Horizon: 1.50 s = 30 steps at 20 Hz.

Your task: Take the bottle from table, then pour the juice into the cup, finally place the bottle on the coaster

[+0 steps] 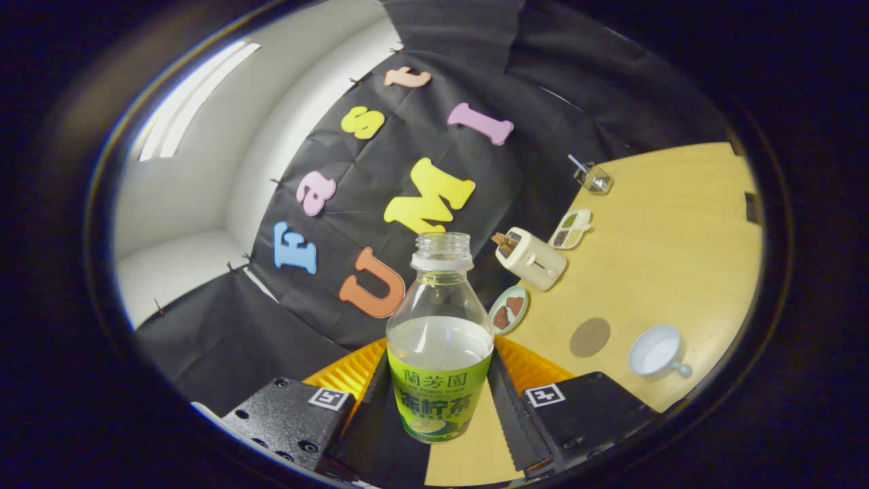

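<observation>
Gripper (440,414) fingers are clamping the uncapped clear plastic bottle with a green label (440,353) at its labelled lower body.
Part-full, it is probably sloshing and slightly squashy; white cup (656,353) and round brown coaster (589,337) are waiting beyond on the wooden table (665,258).

- My gripper (440,414) carried two dark, matt blocks at its base, each speckled in finish.
- The left block showed small round screws and holes along its top face.
- Each block bore a square white marker printed with a black pattern.
- Bright orange ribbed pieces rose behind the blocks.
- My fingers (510,407) had ridged, toothed inner faces running forward.
</observation>
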Tool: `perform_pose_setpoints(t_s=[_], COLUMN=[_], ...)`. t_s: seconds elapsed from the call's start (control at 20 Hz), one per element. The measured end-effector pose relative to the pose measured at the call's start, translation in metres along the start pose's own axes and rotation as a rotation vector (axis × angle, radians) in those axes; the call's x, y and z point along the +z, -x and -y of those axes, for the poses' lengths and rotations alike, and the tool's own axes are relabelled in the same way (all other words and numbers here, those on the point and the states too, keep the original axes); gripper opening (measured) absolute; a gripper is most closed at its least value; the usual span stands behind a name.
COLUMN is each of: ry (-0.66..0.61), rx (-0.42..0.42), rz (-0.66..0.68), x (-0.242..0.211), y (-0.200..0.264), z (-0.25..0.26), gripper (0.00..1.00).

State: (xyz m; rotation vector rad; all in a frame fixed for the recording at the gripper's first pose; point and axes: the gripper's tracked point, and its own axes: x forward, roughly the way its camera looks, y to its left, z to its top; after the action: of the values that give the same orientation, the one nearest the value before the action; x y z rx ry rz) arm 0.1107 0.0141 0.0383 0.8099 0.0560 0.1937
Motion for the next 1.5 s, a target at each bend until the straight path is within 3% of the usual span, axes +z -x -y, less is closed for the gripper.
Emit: perform_pose_setpoints(t_s=[0.25, 0.5, 0.75, 1.1, 1.5], ry=[0.4, 0.623, 0.737, 0.805, 0.889], rx=[-0.147, -0.255, -0.301, -0.334, -0.398], rz=[0.001, 0.004, -0.037, -0.096, -0.034], x=[0.023, 0.039, 0.033, 0.004, -0.001], y=[0.001, -0.005, -0.021, -0.057, -0.087], z=[-0.006, -0.016, -0.018, 0.018, 0.056], gripper=[0.8, 0.8, 0.8, 0.8, 0.8])
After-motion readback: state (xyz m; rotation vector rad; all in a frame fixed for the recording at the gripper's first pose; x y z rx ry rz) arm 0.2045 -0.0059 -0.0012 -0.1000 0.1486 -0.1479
